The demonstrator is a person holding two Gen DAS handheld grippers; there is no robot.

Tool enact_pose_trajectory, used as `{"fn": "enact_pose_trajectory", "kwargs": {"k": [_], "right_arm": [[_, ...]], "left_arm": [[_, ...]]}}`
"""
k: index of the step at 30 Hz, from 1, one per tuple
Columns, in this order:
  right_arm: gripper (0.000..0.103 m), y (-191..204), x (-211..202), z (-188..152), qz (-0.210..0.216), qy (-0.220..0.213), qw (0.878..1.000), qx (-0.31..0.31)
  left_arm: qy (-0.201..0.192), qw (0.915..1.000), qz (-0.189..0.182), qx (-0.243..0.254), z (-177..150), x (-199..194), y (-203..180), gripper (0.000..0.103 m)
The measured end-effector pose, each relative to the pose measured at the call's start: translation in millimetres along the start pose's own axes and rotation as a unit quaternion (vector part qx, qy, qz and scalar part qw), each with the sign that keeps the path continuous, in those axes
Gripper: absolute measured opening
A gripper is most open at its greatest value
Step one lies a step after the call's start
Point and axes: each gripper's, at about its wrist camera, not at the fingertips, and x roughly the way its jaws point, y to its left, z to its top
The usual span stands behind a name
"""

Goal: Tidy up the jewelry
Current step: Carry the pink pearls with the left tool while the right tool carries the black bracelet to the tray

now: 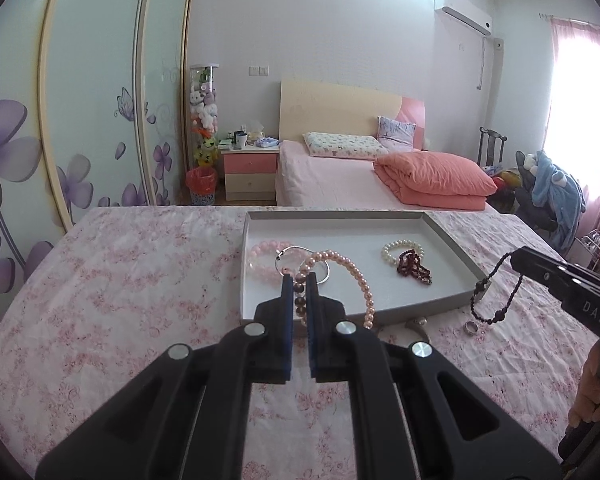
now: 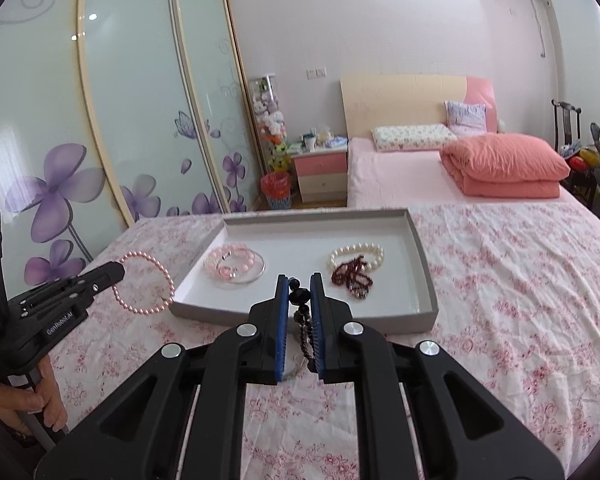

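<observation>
Jewelry: spread over a floral-covered surface [image 1: 120, 280], partly sorted into a shallow grey tray [image 1: 448, 236] at frame centre — the rest lies loose or hangs from the two tools.
Tray: open-topped and low-walled, so pieces can be lowered in from above; contents sit in two clusters, apparently to keep them from tangling.
Left cluster: pale pink bead bracelet [image 2: 230, 262] with a thin silver bangle [image 2: 256, 276] lying around it, toward the tray's left end.
Right cluster: white pearl bracelet [image 2: 356, 252] overlapped by a dark red bead strand [image 2: 350, 278].
Left gripper [image 1: 299, 280]: jaws closed on a pink pearl strand [image 1: 354, 272], pinched at one point so the loop hangs free by the tray's near left corner.
Right gripper [image 2: 299, 284]: jaws closed on a black bead strand [image 2: 300, 300], dangling clear of the cloth — likely bound for the tray.
Leftovers: a small ring [image 1: 469, 328] and a silvery piece [image 1: 418, 324] on the cloth, lower right of the left view, not yet sorted.
</observation>
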Motion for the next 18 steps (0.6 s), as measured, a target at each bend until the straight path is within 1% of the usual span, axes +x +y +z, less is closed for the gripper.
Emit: {"fn": "enact_pose_trajectory", "kwargs": {"k": [5,13,18], "right_arm": [[0.012,-0.9,1.9,11.6,-0.004,-0.015,1.0,-0.004],[0.012,-4.1,13.5,34.2,-0.003,-0.034,0.999,-0.01],[0.012,-8.0,29.0,44.1,-0.005,-0.032,0.999,-0.008]], "left_arm": [[0.001,1.0,0.001,0.003,6.9,6.2,-5.1,0.007],[-0.002,1.0,0.001,0.005,27.7,29.4,-11.9,0.007],[-0.002,0.9999,0.009,0.003,37.2,49.5,-13.8,0.007]]}}
